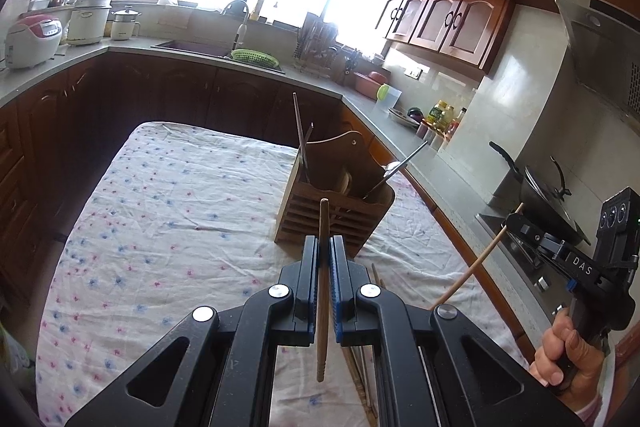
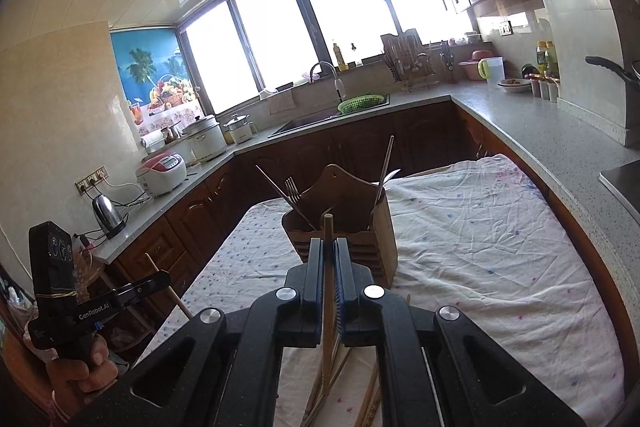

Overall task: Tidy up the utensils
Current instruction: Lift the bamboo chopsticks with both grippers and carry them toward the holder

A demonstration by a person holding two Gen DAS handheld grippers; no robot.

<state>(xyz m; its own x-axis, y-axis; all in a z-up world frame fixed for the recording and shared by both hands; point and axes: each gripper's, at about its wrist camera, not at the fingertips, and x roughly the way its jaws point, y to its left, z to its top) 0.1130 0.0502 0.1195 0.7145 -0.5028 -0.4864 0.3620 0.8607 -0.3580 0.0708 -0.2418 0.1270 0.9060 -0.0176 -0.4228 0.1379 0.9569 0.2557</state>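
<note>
My left gripper (image 1: 324, 241) is shut on a brown wooden chopstick (image 1: 322, 347) that stands nearly upright between its pads. My right gripper (image 2: 329, 243) is shut on a paler chopstick (image 2: 328, 227), its top poking above the fingers. Both hover just short of a wooden slatted utensil holder (image 1: 316, 223) (image 2: 372, 247) on the floral-clothed table (image 1: 160, 207). The holder has metal chopsticks, a fork (image 2: 292, 189) and a spoon in it. Each view catches the other gripper (image 1: 510, 223) (image 2: 162, 277) off to the side with its stick. Several loose chopsticks (image 2: 332, 383) lie on the cloth below.
A kitchen counter wraps around the table on three sides. A lidded wok (image 1: 548, 199) sits on the stove at right. At the back are a sink with a green basket (image 1: 254, 55), a rice cooker (image 1: 32, 41) and a kettle (image 2: 106, 211).
</note>
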